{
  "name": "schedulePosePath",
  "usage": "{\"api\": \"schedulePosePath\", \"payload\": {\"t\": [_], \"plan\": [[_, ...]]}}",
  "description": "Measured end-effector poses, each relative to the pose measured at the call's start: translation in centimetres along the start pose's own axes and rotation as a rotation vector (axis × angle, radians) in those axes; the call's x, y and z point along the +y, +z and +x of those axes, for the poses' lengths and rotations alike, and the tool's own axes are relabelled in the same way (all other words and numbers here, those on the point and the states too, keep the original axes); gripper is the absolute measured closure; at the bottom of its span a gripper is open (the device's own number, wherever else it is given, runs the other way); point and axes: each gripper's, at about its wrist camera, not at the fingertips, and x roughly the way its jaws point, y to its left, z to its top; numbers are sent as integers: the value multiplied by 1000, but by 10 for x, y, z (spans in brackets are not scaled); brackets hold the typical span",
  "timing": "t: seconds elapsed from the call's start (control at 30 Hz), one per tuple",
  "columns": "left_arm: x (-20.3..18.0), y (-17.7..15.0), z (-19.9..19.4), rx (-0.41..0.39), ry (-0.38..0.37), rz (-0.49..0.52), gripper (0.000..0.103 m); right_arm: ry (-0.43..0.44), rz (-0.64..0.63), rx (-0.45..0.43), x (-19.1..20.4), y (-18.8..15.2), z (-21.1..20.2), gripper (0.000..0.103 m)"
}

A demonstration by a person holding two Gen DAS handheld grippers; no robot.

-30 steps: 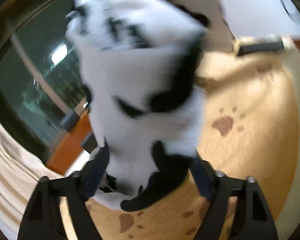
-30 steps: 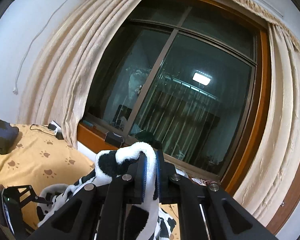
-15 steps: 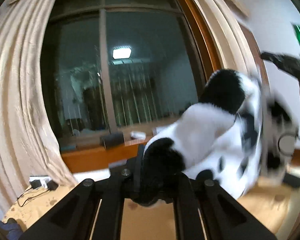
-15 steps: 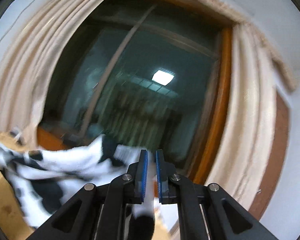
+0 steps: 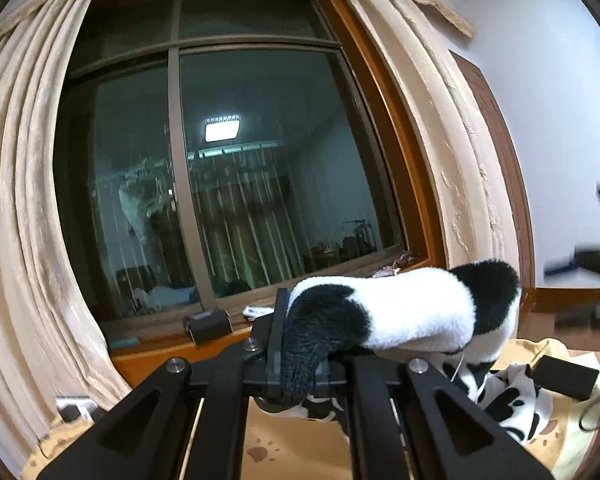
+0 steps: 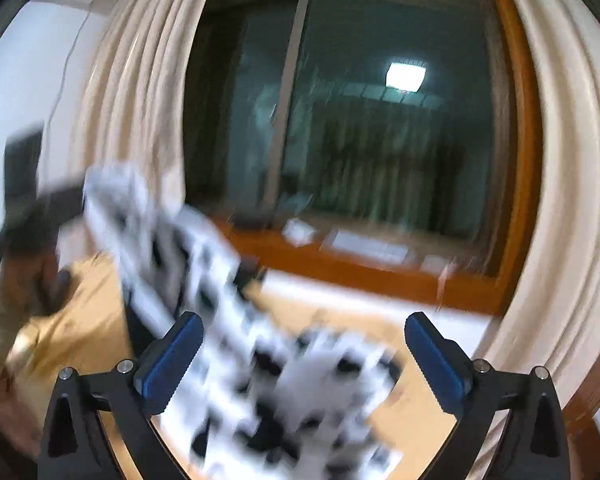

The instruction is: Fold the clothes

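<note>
The left gripper (image 5: 300, 344) is clenching a fold of the fluffy black-and-white cow-patterned fleece garment (image 5: 412, 312), low in the middle of the left wrist view. The cloth is humping up over the jaws and trailing down toward the lower right, where more of it is heaping on the tan paw-print bedcover (image 5: 260, 436).

In the right wrist view, the right gripper (image 6: 302, 350) is opening its jaws wide. The garment (image 6: 260, 360) is sweeping in a blur across the lower middle of that frame. It is passing between the blue pads (image 6: 172, 356) without being pressed by them, so that side seems released.

The step appears to be shaking the piece out and taking a fresh hold. To do it well, the left clamp should be staying firm while the cloth hangs free and settles. The right claw would do best waiting for the blur to calm, then picking a clear corner or hem rather than a bunched middle. The risk is snatching two layers at once.

The dark window (image 5: 236, 184) and beige curtains (image 5: 24, 216) are filling the background.
</note>
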Motion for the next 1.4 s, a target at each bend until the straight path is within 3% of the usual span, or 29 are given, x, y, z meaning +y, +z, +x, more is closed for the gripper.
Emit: {"api": "schedulePosePath", "payload": {"t": [0.23, 0.33, 0.47, 0.6, 0.67, 0.73, 0.77, 0.83, 0.97, 1.07, 1.2, 1.4], "plan": [[4, 22, -18, -88, 27, -22, 95, 191, 137, 105, -42, -49, 45, 5], [5, 27, -18, -95, 31, -26, 95, 353, 221, 97, -65, -53, 70, 14], [8, 33, -15, -91, 39, -37, 95, 641, 273, 95, -77, -51, 116, 14], [10, 40, -17, -89, 42, -55, 95, 811, 272, 116, -63, -49, 152, 15], [11, 43, -17, -92, 51, -54, 95, 850, 256, 136, -53, -49, 163, 32], [12, 43, -16, -87, 64, -48, 95, 888, 241, 155, -42, -50, 175, 74], [13, 43, -15, -83, 73, -48, 95, 888, 223, 163, -36, -50, 178, 82], [19, 41, -13, -75, 94, -57, 95, 845, 172, 168, -25, -51, 173, 95], [39, 34, -13, -69, 155, -113, 95, 686, 103, 134, -19, -42, 145, 97], [51, 30, -16, -76, 182, -172, 95, 417, 94, 40, -37, -18, 106, 98], [54, 31, -25, -109, 180, -225, 95, 8, 39, -165, -59, 29, 45, 98], [51, 59, -64, -250, 186, -237, 95, -386, -67, -484, -42, 93, -29, 98]]}}
